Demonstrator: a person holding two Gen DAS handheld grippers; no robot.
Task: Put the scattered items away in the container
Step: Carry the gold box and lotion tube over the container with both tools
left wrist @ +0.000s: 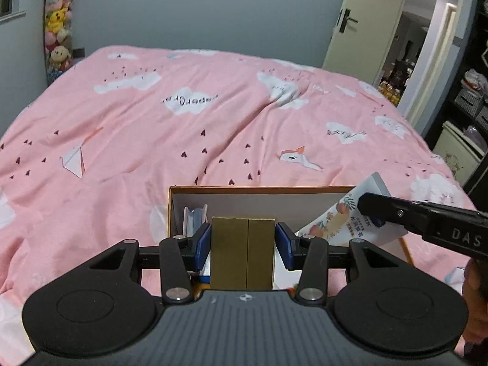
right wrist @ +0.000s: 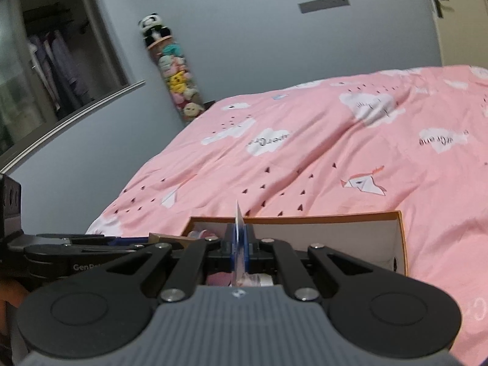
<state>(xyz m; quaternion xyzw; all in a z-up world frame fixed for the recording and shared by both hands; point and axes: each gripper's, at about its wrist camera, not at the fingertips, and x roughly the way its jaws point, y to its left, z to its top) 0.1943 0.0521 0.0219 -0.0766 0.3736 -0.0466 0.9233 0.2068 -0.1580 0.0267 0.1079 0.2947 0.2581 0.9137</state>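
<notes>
Gripping two items (left wrist: 243, 251) (one each)

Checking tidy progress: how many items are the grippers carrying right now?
2. A gold rectangular box sits in the left gripper; a flat white printed packet is in the right gripper, both over the open cardboard box. Its contents are partly hidden.

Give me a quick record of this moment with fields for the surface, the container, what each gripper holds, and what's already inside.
surface: pink bedspread
container: open cardboard box on the bed
left gripper: shut on gold box, at the container
right gripper: shut on flat printed packet, tilted over the box's right side
already inside: a small clear item at the left wall
</notes>
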